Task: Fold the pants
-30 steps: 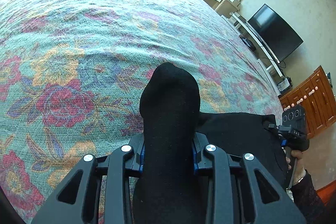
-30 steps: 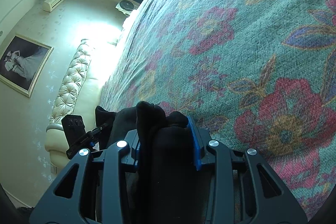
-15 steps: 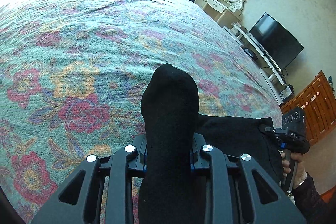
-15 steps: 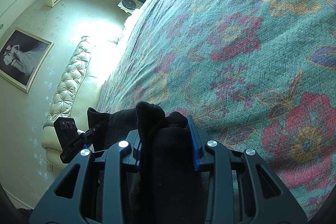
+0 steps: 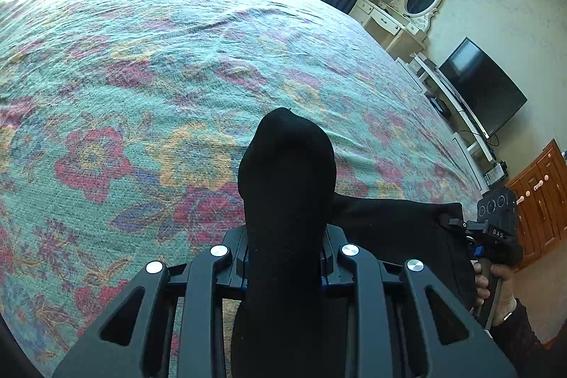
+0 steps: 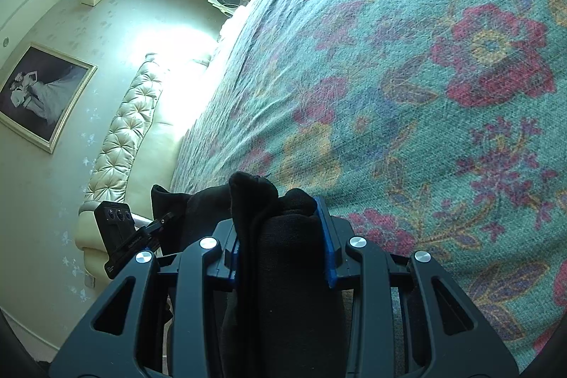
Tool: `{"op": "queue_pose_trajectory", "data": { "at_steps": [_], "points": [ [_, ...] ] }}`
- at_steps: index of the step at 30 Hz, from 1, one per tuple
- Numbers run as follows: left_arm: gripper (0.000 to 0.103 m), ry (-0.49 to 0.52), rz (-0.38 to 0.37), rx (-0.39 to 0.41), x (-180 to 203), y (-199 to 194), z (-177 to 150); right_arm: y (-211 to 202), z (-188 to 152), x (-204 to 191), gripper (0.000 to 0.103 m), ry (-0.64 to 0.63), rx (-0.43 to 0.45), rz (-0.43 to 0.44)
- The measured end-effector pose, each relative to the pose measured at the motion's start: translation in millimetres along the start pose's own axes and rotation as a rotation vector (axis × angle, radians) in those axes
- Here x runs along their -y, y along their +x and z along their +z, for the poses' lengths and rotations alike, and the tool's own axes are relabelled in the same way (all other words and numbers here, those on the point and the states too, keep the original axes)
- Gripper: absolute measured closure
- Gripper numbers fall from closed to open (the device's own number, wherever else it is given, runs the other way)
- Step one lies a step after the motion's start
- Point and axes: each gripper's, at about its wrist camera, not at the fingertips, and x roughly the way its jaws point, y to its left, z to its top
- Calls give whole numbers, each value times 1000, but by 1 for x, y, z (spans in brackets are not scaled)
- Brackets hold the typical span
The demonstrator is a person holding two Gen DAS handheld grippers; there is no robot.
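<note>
Both tongs (image 5: 287,257) (image 6: 280,250) clamp bunched black pants (image 5: 389,218).

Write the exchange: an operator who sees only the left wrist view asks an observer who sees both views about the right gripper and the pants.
Operator: Is the right gripper clamping fabric?
Observer: Yes, its blue pads pinch bunched black pants.
Operator: What lies ahead of it?
Observer: Bare floral bedspread.
Operator: Anything off to its left?
Observer: A tufted cream headboard and a framed picture on the wall.
</note>
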Motion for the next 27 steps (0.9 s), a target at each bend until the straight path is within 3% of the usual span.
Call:
{"op": "queue_pose_trajectory", "data": {
  "at_steps": [15,27],
  "points": [
    [77,-45,40,-7,-48,10,43,56,31,-16,70,28,-13,35],
    [76,-79,40,-22,-72,19,56,74,45,-16,70,59,-13,50]
  ]
}}
